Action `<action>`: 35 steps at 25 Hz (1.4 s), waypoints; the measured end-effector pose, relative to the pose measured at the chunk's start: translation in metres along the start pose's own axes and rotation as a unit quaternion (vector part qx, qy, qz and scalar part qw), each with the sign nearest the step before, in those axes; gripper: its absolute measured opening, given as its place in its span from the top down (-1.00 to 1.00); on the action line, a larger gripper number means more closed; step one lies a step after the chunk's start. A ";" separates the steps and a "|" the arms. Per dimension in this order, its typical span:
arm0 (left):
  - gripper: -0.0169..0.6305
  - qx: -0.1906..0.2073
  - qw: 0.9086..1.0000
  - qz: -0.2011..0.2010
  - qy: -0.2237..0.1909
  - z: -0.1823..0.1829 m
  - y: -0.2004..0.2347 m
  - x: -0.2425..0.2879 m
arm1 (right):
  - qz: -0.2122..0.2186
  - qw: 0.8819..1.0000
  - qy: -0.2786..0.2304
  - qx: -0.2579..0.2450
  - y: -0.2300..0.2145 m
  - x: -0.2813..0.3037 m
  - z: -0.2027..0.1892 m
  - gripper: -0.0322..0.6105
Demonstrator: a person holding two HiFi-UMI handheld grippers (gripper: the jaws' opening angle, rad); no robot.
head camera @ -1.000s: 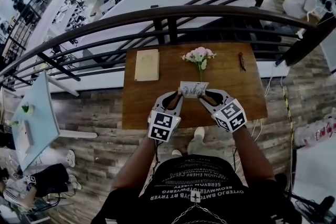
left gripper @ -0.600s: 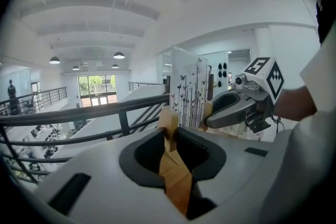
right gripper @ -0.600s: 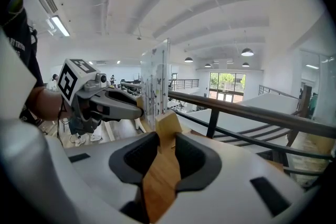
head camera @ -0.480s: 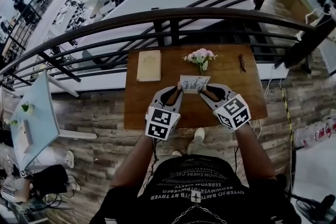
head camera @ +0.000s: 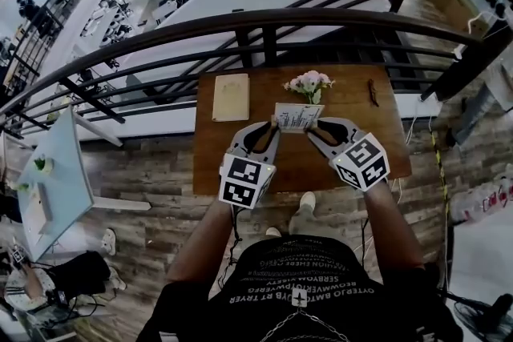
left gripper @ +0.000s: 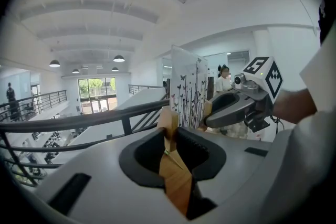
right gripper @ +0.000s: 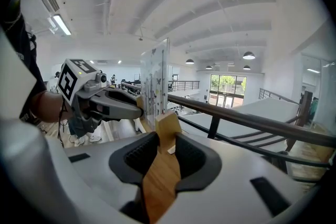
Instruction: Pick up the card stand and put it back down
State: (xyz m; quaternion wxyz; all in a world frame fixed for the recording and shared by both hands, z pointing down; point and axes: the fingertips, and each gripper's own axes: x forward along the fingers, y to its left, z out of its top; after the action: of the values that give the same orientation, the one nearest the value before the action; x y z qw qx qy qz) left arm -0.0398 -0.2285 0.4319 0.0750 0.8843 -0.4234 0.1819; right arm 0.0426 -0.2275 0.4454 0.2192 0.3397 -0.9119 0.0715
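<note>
Moved: white butterfly-print card stand with wooden base (head camera: 297, 117) sits higher than a second ago, up off the brown wooden worktop (head camera: 232, 160).
Left hand-held gripper (left gripper: 168, 126): clamped on one wooden end.
Right hand-held gripper (right gripper: 167, 131): clamped on the other end.

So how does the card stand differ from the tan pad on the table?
The card stand is gripped by the left gripper and right gripper; the tan pad lies untouched. The card stand is upright and printed; the tan pad is flat and plain. Both are rectangular.

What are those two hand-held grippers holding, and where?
A wooden-based card stand with butterfly-print panel: left hand-held gripper and right hand-held gripper each clamp one end of its base.
</note>
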 end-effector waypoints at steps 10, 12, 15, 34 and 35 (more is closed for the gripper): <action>0.67 -0.006 1.000 -0.001 -0.006 0.023 0.008 -0.008 | 0.006 1.000 -0.003 -0.001 -0.003 -0.003 0.025 0.54; 0.67 -0.012 1.000 0.001 -0.009 0.023 0.009 -0.009 | 0.005 1.000 -0.004 0.000 -0.003 -0.003 0.026 0.54; 0.67 -0.014 1.000 0.006 -0.009 0.024 0.008 -0.006 | 0.002 1.000 -0.004 -0.005 -0.006 -0.004 0.026 0.54; 0.68 -0.025 0.999 0.015 0.018 -0.051 0.005 0.058 | 0.012 0.999 0.041 0.014 -0.035 0.041 -0.059 0.54; 0.67 -0.028 0.999 0.014 0.021 -0.056 0.005 0.063 | 0.013 0.999 0.043 0.016 -0.037 0.044 -0.064 0.55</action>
State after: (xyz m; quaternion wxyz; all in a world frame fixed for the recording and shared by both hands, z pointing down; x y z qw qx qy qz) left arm -0.0220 -0.2609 0.5072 0.1064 0.8721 -0.4387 0.1890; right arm 0.0598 -0.2638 0.5217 0.2523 0.3277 -0.9046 0.1033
